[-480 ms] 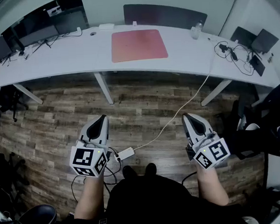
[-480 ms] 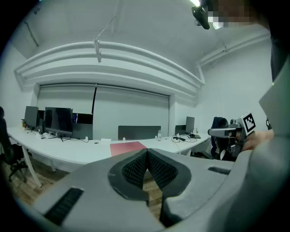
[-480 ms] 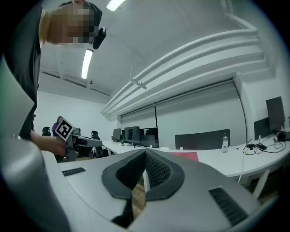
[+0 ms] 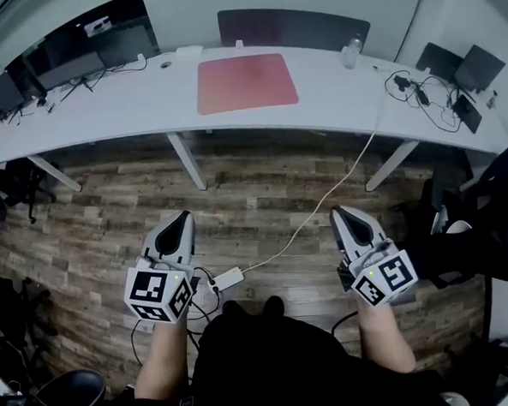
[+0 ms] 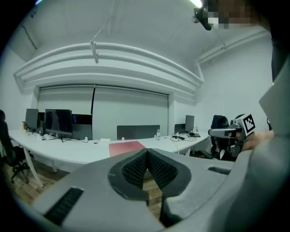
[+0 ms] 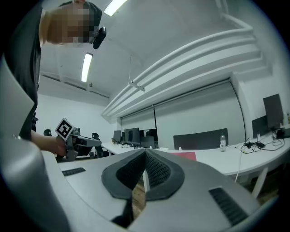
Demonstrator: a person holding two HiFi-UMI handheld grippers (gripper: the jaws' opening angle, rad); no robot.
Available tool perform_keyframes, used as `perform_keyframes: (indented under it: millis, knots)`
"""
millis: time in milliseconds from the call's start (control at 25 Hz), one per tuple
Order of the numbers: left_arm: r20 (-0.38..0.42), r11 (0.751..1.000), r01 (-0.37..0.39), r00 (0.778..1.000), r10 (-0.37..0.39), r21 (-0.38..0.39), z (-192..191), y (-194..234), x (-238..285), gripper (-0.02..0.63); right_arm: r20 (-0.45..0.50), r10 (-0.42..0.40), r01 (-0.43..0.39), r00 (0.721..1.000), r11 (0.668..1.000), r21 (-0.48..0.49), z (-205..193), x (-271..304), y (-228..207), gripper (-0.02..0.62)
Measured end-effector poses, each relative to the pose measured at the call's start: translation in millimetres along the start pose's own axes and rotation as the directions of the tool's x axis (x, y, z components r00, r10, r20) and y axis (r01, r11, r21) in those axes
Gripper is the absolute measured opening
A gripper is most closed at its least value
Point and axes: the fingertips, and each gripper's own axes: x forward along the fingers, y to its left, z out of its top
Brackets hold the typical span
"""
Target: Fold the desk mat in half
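Head view, starting at the upper left: what is on the bench?

— Dark monitors at its left end, with cables trailing beside them.

And further in, lower down?

— The left gripper, held over the wood floor, well apart from the bench. In the left gripper view its jaws are pressed together with nothing between them.

Just right of it?

— A small white adapter lies on the floor. A white cable runs from it up toward the bench's right part.

Where is the desk mat?

— Upper centre of the frame, flat and unfolded on the bench, near its back edge. It is red-pink, and neither gripper touches it.

And the right side?

— The right gripper hangs level with the left one, also over the floor. The right gripper view shows its jaws closed tight and empty. Up on the bench, a clear bottle stands to the right of the mat.

Far right?

— Tangled black leads and a few dark flat devices, possibly laptops; they are too small to tell.
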Motion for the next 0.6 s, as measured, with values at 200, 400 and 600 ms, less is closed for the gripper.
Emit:
perform_keyframes:
  millis: [200, 400, 600]
  knots:
    - [-0.010, 1.000, -0.003, 1.000, 0.003, -0.004, -4.1, -16.4, -0.5, 0.006, 0.005, 0.029, -0.029, 1.000, 0.999, 0.017, -4.2, -9.4, -5.0, 0.000]
    - [-0.023, 1.000, -0.003, 1.000, 0.003, -0.007, -8.0, -16.5, 8.1, 0.006, 0.014, 0.057, -0.057, 0.998, 0.998, 0.027, -4.7, -5.3, -7.7, 0.002]
    - [-0.018, 1.000, 0.011, 1.000, -0.011, -0.010, -3.0, -4.7, 35.8, 0.006, 0.041, 0.062, -0.064, 0.997, 0.997, 0.036, -0.3, 11.0, -19.9, 0.002]
